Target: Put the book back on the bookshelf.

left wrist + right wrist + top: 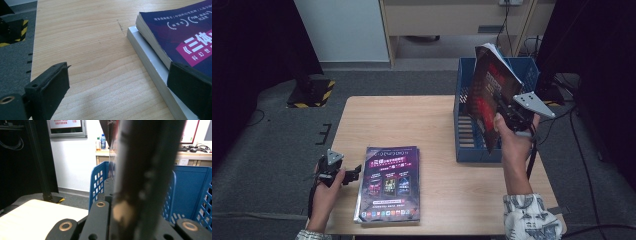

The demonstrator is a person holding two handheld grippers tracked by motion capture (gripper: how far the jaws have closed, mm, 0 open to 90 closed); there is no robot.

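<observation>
Two hand-held grippers, right hand-held gripper [504, 107] pinching dark red-covered book [488, 95] upright over blue perforated plastic basket [462, 100], left hand-held gripper [353, 173] spread beside purple-covered book stack [389, 182] on light wooden surface [412, 120]

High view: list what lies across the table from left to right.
left gripper → stack of purple books → blue crate → dark book held upright over the crate → right gripper

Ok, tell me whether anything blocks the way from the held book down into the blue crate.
Nothing visible does. The right gripper is shut on the dark book, holding it upright and tilted right over the blue crate. The crate part below it looks bare. The stack of books lies apart on the table.
</observation>
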